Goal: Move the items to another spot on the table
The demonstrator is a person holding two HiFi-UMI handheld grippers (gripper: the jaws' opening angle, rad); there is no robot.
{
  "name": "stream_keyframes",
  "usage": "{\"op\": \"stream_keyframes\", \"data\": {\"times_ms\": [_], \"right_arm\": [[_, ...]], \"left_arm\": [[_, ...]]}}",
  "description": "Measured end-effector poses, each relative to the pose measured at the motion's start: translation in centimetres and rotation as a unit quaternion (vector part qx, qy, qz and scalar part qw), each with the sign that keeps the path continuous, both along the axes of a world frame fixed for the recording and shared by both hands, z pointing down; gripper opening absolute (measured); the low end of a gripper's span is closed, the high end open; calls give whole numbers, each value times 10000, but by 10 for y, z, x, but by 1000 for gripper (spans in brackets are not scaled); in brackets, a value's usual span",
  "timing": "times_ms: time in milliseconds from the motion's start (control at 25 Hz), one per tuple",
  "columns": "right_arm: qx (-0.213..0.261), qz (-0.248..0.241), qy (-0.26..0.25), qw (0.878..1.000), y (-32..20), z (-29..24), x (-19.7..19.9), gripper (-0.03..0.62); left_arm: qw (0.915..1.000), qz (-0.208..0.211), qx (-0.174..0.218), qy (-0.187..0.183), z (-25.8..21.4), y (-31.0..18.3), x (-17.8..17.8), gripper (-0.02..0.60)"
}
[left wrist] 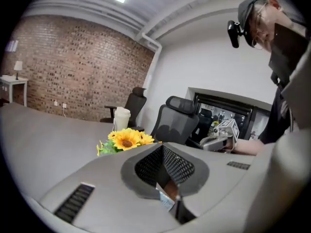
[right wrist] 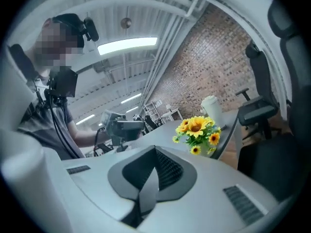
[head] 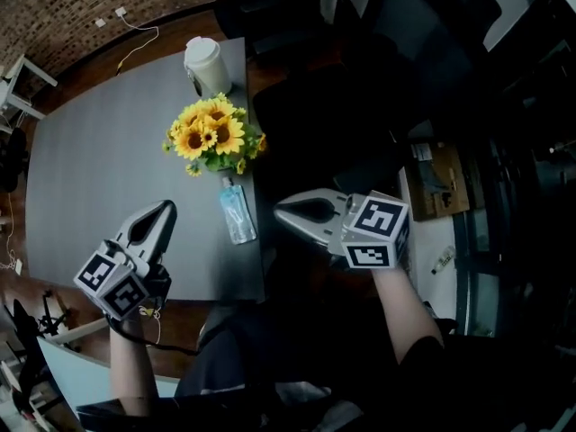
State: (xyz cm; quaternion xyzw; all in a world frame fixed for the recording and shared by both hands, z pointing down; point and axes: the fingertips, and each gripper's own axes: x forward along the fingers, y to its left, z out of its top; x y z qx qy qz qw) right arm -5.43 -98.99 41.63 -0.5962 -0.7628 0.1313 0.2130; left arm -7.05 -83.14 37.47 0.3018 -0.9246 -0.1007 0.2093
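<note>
Head view: the sunflowers stand mid-frame at the table's right edge, with the bottle just below them and the cup at its upper right corner. Bare grey surface spreads to the left. The left gripper hovers at lower left and the right gripper is just past the right edge. Both have their jaws pressed together and hold nothing.
</note>
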Motion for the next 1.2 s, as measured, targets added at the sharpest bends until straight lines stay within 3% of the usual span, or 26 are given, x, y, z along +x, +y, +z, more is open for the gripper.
{"op": "stream_keyframes", "data": {"times_ms": [200, 320, 520, 840, 1040, 1200], "right_arm": [[720, -441, -1124, 9901, 26, -19, -8, -17], [934, -677, -1522, 9816, 53, -29, 4, -15], [1066, -857, -1628, 9771, 87, -43, 18, -15], [1179, -654, -1601, 9778, 164, -73, 39, -15], [1643, -560, -1753, 9691, 208, -73, 51, -15], [1827, -615, -1783, 9649, 232, -65, 58, -15]], "left_arm": [[9993, -253, 90, -244, -22, 26, 23, 6], [9983, -429, 146, -369, -38, 44, 33, 6], [9957, -468, 195, -774, -51, 76, 45, 6], [9932, -606, 492, -868, -39, 171, 84, 6], [9885, -600, 985, -975, -35, 219, 97, 6], [9907, -577, 754, -979, -22, 236, 115, 6]]}}
